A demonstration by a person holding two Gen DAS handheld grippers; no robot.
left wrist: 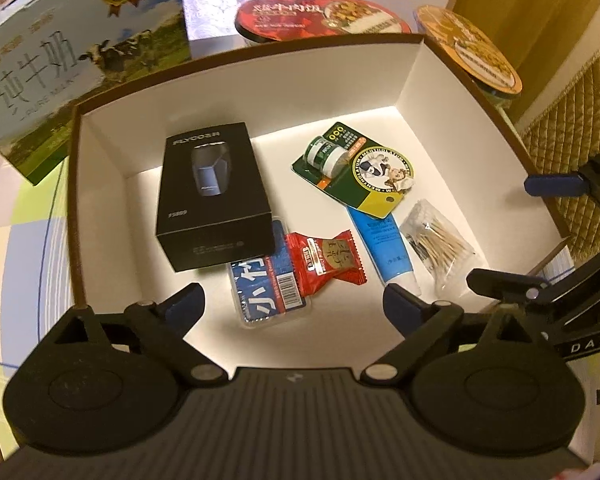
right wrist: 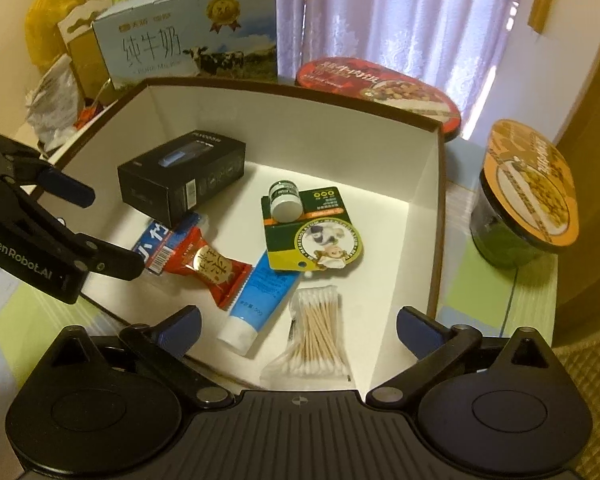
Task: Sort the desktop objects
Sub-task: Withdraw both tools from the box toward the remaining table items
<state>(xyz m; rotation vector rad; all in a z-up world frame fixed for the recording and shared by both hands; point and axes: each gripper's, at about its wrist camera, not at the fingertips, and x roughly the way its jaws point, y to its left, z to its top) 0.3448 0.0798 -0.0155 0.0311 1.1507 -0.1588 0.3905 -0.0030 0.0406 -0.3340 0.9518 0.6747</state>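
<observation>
Desktop objects lie gathered inside a white-walled, brown-rimmed cardboard box on the table. At its left sits a black shaver box, lying flat, with one corner resting over a blue-labelled clear plastic packet. A red snack sachet overlaps that packet's right side. To the right, a green blister card carrying a small ointment jar lies tilted, its lower end covering the top of a blue and white tube. Just beside the tube, nearest the right wall, lies a clear bag of cotton swabs.

Both grippers hang above the near edge of the box, pointing steeply down into it. The left gripper has its blue-padded fingers spread wide, with nothing between them; the packet and sachet lie on the box floor beneath the gap. The right gripper stands just as wide and empty, above the tube's cap and the swab bag. Each shows in the other's view at the side of the frame.

Behind the box stand a milk carton case printed with cows, a red-lidded instant noodle bowl and, to the right, an orange-lidded noodle cup. Pale curtains hang beyond.
</observation>
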